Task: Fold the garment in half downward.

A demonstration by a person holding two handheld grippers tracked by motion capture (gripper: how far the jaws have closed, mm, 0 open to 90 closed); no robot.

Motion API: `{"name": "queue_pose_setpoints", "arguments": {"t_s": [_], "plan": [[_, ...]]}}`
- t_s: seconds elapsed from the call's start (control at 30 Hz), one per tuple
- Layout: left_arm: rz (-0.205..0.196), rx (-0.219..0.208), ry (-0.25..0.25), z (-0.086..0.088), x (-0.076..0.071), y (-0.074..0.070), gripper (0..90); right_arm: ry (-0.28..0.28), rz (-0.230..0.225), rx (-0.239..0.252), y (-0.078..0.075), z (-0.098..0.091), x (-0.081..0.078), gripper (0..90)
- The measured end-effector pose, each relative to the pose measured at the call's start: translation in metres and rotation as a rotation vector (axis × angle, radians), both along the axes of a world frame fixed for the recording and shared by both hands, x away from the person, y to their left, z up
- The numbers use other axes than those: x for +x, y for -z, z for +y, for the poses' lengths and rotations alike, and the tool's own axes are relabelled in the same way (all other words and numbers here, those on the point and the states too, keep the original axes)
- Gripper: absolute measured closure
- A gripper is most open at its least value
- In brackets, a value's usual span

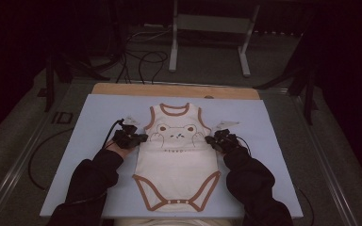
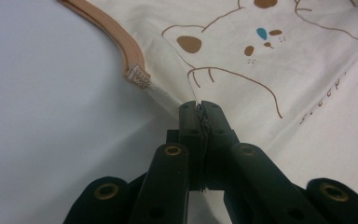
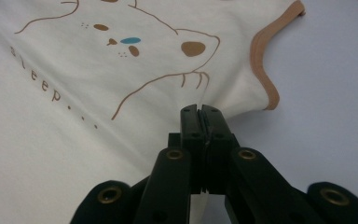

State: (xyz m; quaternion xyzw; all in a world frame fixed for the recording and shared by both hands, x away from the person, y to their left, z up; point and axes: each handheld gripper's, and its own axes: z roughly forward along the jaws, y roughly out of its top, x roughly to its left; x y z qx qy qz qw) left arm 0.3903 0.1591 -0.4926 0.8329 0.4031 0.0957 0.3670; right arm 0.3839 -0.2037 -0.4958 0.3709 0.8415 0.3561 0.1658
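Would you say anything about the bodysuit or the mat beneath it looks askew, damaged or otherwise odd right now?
Nothing stands out. The bodysuit lies flat and straight on the blue mat, bear print up, with no stain or tear visible. The left gripper and right gripper each pinch a side seam below an armhole, raising only a small fold.

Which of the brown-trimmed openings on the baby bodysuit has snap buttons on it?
The crotch opening at the bodysuit's near end; the neck and armholes show plain brown trim.

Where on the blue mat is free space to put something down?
Bare strips of blue mat lie left of the left gripper, right of the right gripper, and beyond the bodysuit collar. The middle is crowded.
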Motion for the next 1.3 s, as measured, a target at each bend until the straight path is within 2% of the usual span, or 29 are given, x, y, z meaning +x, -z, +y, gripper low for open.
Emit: {"name": "queue_pose_setpoints", "arguments": {"t_s": [0.1, 0.27, 0.4, 0.47, 0.63, 0.97, 1.17, 1.3], "plan": [[-0.007, 0.006, -0.001, 0.001, 0.0, -0.003, 89.6, -0.004, -0.003, 0.003, -0.004, 0.0, -0.001, 89.7], [-0.033, 0.03, 0.031, 0.0, -0.003, -0.013, 89.6, 0.001, -0.005, 0.008, -0.012, -0.001, -0.002, 89.7], [-0.034, 0.02, 0.034, 0.002, -0.004, -0.023, 89.6, -0.003, -0.019, 0.007, -0.02, 0.0, -0.007, 89.7], [-0.046, 0.035, 0.05, 0.002, -0.007, -0.026, 89.6, -0.007, -0.028, 0.0, -0.024, 0.0, -0.01, 89.7], [-0.04, 0.041, 0.062, 0.003, -0.014, -0.032, 89.6, -0.019, -0.046, 0.012, -0.032, -0.002, -0.019, 89.7], [-0.042, 0.051, 0.097, 0.004, -0.035, -0.039, 89.6, -0.066, -0.067, -0.001, -0.045, 0.0, -0.045, 89.7], [-0.083, 0.098, 0.116, 0.002, -0.056, -0.041, 89.6, -0.094, -0.076, 0.002, -0.049, -0.001, -0.062, 89.7], [-0.081, 0.119, 0.144, -0.002, -0.068, -0.04, 89.6, -0.107, -0.074, 0.003, -0.049, -0.003, -0.071, 89.7]]}}
